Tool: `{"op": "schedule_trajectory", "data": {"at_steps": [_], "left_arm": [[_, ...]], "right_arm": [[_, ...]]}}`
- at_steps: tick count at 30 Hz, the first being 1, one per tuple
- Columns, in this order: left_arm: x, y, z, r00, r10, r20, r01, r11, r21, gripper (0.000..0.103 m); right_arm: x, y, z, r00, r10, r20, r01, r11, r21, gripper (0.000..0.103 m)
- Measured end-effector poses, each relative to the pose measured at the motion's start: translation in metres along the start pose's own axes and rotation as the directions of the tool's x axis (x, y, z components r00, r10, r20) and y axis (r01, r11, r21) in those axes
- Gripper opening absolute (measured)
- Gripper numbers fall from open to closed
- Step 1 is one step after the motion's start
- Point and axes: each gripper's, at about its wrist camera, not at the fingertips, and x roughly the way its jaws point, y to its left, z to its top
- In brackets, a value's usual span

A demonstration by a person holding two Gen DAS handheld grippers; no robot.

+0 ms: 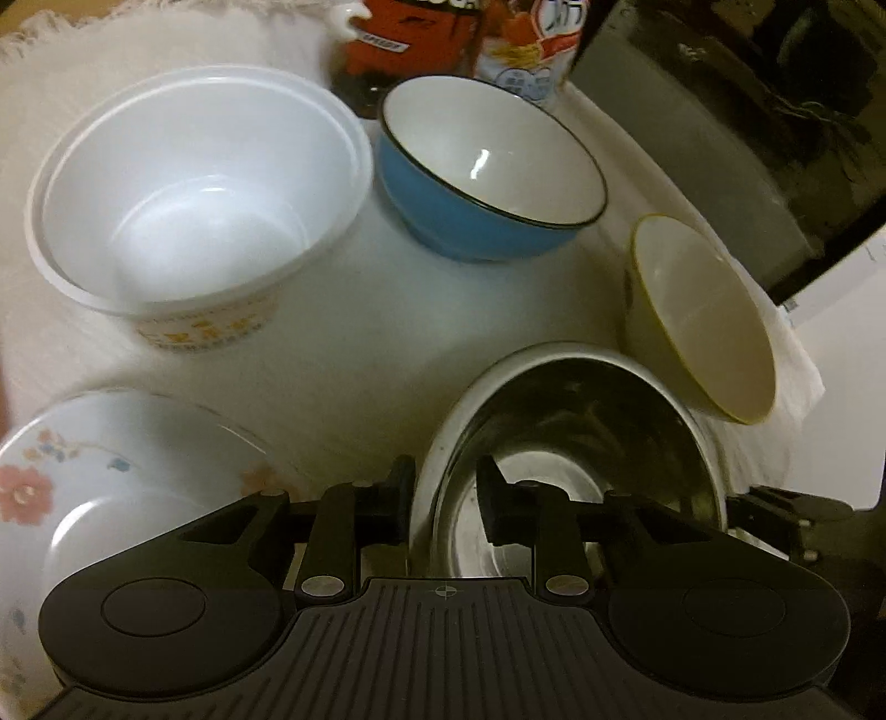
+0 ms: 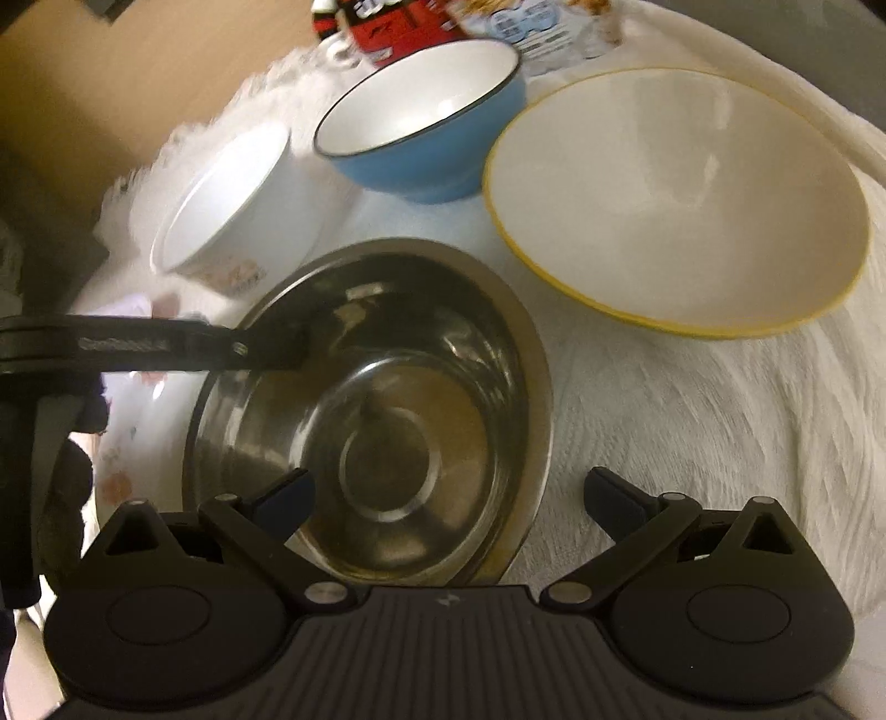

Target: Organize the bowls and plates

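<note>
Both grippers over the steel bowl, the rest of the crockery waiting on the white cloth

The white cloth (image 2: 692,443) spreads under everything, likely to soften each set-down; the yellow-rimmed bowl (image 2: 675,194) sits at the right, the white tub (image 1: 194,188) far left, its side print too blurred to read; the blue bowl (image 1: 487,166) stands at the back between them; the steel bowl (image 2: 387,399) is nearest, apparently the piece being placed or released; the floral plate (image 1: 111,487) lies just beside it; the left gripper (image 1: 443,498) straddles the steel rim, jaws narrowly parted, not pressing; the right gripper (image 2: 448,498) hangs wide and empty above it; the packets (image 1: 465,44) behind carry writing I cannot make out.
</note>
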Motion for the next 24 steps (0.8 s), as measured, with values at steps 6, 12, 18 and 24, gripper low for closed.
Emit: {"op": "schedule_trajectory", "data": {"at_steps": [6, 12, 18, 24], "left_arm": [[-0.032, 0.007, -0.014, 0.998, -0.055, 0.034, 0.058, 0.994, -0.092, 0.021], [-0.100, 0.043, -0.045, 0.981, 0.029, 0.191, 0.011, 0.979, -0.204, 0.021], [-0.127, 0.096, -0.077, 0.945, 0.217, 0.243, -0.129, 0.935, -0.332, 0.021], [-0.119, 0.121, -0.091, 0.901, 0.377, 0.214, -0.286, 0.888, -0.359, 0.022]], "right_arm": [[-0.019, 0.012, 0.004, 0.995, 0.011, 0.103, -0.018, 0.998, 0.063, 0.085], [-0.026, 0.066, 0.008, 0.984, 0.076, 0.160, -0.063, 0.995, -0.080, 0.079], [0.014, 0.147, 0.020, 0.981, 0.149, 0.121, -0.112, 0.956, -0.271, 0.078], [0.063, 0.192, 0.020, 0.993, 0.098, 0.070, -0.061, 0.911, -0.408, 0.073]]}}
